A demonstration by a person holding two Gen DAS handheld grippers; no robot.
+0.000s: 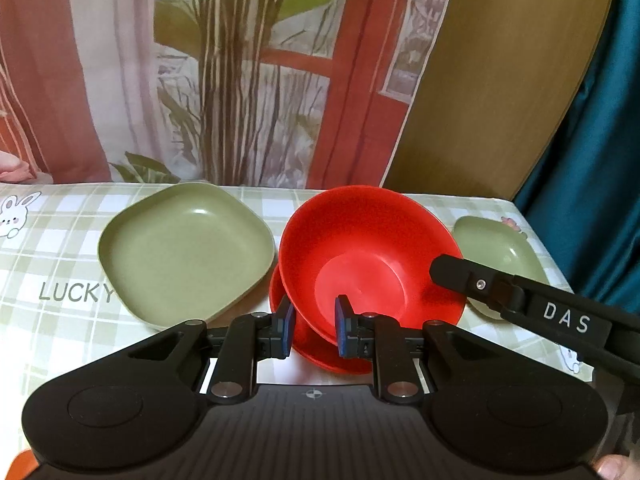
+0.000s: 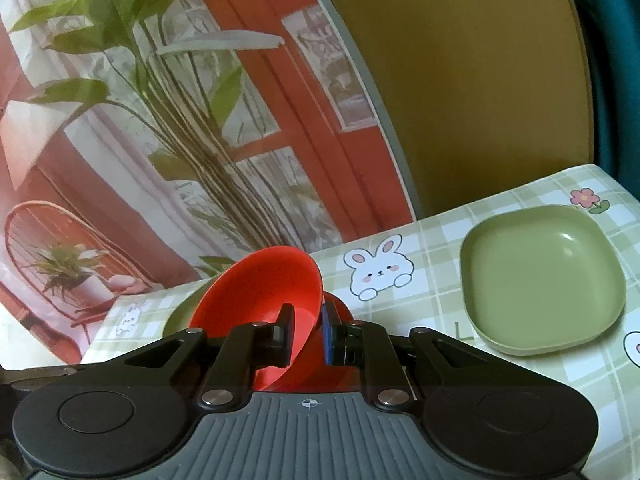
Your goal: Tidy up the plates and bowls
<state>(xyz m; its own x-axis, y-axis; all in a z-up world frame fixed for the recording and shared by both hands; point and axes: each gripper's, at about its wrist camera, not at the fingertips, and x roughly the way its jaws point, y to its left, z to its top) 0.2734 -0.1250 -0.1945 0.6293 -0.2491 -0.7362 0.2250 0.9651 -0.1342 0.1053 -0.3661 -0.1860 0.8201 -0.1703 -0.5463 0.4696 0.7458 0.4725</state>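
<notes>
A red bowl (image 1: 360, 248) hangs tilted over a second red dish (image 1: 320, 354) that rests on the checked tablecloth. My left gripper (image 1: 316, 326) is shut on the bowl's near rim, one blue pad inside and one outside. From the right, a finger (image 1: 452, 274) of my right gripper lies on the bowl's right rim. In the right wrist view the red bowl (image 2: 260, 292) tips steeply, and my right gripper (image 2: 308, 330) is shut on its rim. A sliver of the lower red dish (image 2: 340, 308) shows behind it.
A large green square plate (image 1: 184, 248) lies left of the red bowl, touching the lower dish's edge. A smaller green square dish (image 1: 496, 248) (image 2: 540, 280) lies to the right near the table's edge. A printed backdrop (image 1: 240, 80) and a wooden panel (image 1: 500, 80) close off the back.
</notes>
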